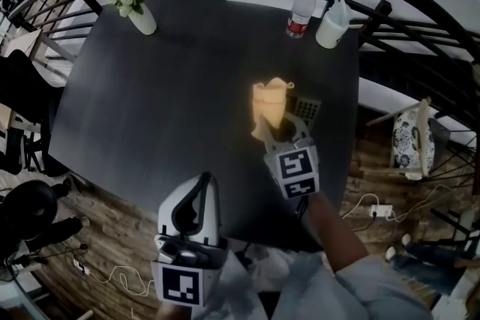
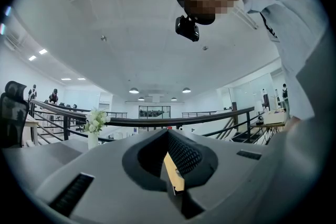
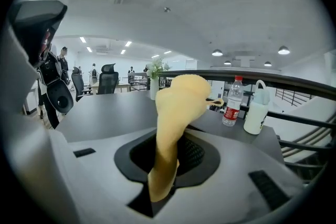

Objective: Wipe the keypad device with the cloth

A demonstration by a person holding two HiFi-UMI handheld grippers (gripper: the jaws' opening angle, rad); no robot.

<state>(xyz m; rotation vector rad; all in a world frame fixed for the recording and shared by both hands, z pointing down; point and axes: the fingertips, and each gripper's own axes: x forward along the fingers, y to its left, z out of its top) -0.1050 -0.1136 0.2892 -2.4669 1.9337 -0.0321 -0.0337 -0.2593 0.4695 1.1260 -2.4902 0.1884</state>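
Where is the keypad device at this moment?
In the head view the keypad device lies on the right side of the dark table. It is just right of the yellow cloth clamped in the right tool.

The head view is dim, with darkened corners and strong barrel distortion that curves the edges of the table (image 1: pixel 187 86). The tabletop is matte, without glare, and its shadows are faint. Both gripper views are brighter, evenly lit by round ceiling lamps (image 3: pixel 218 53) and by strip lights at upper left in the right gripper view. Each ends in a black circular border. The cloth (image 3: pixel 176 113) is slightly out of focus. A mosaic patch covers the upper centre of the left gripper view.
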